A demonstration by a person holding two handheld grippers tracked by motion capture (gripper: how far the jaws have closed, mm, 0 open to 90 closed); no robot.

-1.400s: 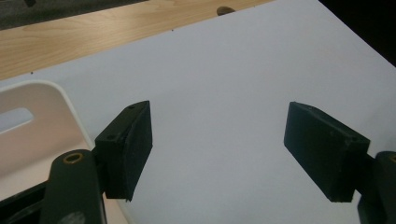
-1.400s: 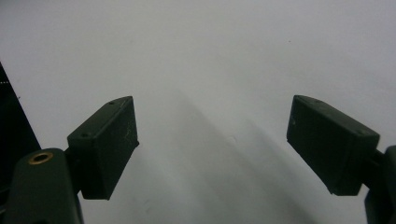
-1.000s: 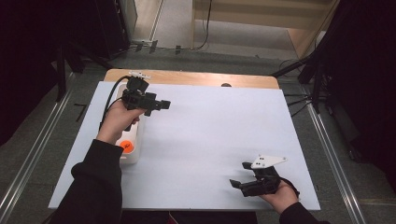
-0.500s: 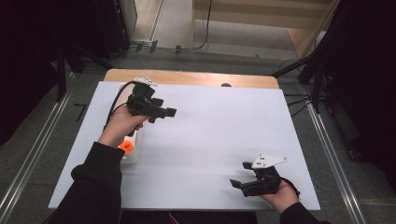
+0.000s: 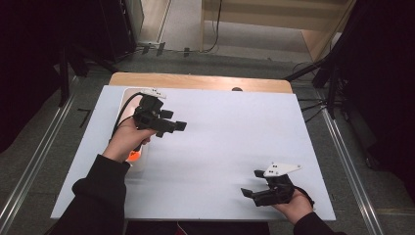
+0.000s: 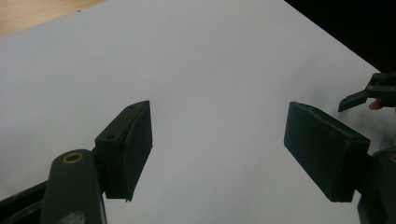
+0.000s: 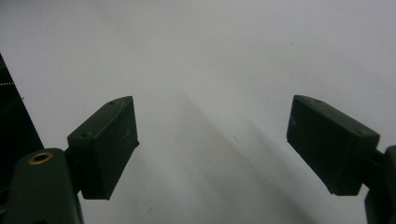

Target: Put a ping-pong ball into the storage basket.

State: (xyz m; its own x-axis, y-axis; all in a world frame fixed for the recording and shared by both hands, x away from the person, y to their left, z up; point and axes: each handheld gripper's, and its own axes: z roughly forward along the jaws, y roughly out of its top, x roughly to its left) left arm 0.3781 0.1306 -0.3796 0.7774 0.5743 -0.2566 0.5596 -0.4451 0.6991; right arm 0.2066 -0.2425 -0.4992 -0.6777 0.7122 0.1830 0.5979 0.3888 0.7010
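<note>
While both hover over the white table — left gripper and right gripper, jaws spread, nothing between.

The left gripper hovers with fingers spread and empty; the right gripper rests low, likewise spread.

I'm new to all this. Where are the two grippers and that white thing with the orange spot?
left gripper (image 5: pixel 177 126), high view, between its jaw tips.
right gripper (image 5: pixel 248 193), high view, between its jaw tips.
white thing (image 5: pixel 137 157), high view, near its orange spot.
</note>
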